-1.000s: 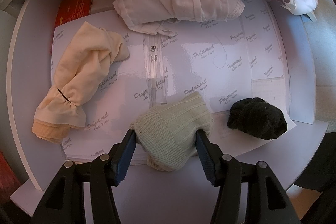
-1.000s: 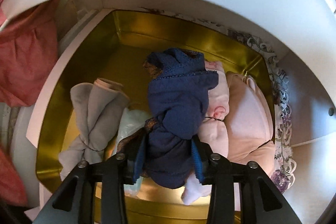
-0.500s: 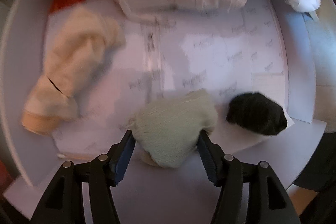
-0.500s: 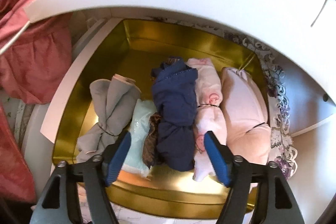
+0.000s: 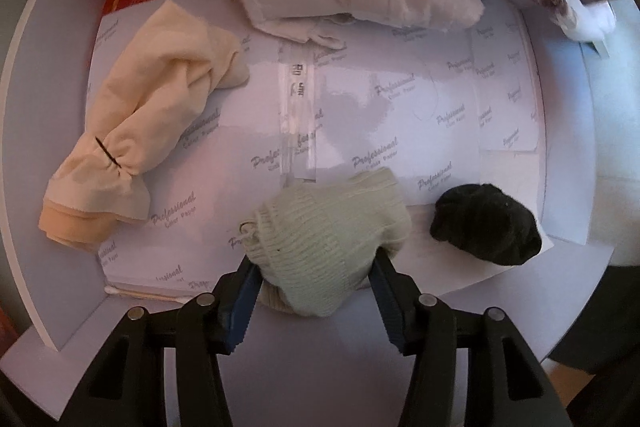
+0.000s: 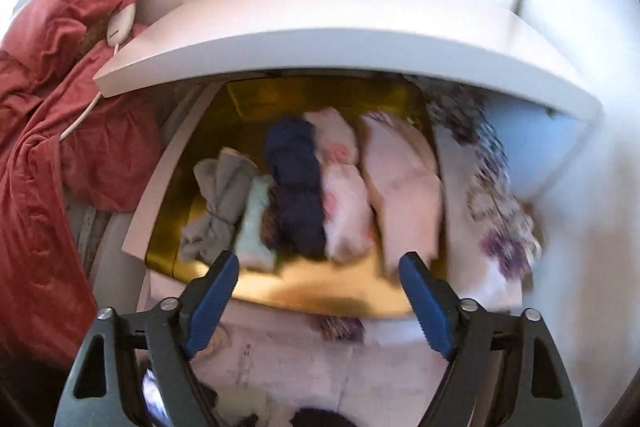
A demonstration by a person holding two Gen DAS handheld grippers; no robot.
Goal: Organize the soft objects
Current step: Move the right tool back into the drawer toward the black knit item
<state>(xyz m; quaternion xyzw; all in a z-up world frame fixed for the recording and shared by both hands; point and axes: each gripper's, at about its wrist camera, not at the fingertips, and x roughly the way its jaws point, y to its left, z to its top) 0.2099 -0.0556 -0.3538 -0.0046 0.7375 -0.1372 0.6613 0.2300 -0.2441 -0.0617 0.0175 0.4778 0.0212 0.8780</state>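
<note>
Jaws of the right gripper (image 6: pixel 318 277) have just spread, empty, releasing the navy bundle (image 6: pixel 298 187), now lying lengthwise front-to-back in the gold box (image 6: pixel 320 301). Left gripper (image 5: pixel 314 291) has just tightened, pinching the pale knit sock roll (image 5: pixel 328 231).

left gripper (image 5: pixel 314 281): black angular frame arms, triangular cut-outs, round silver screw heads, ridged blue pads (image 5: pixel 244 301) on the fingers. right gripper (image 6: pixel 318 289): same build, dark grey-black arms, serrated blue pads (image 6: pixel 426 301).
</note>
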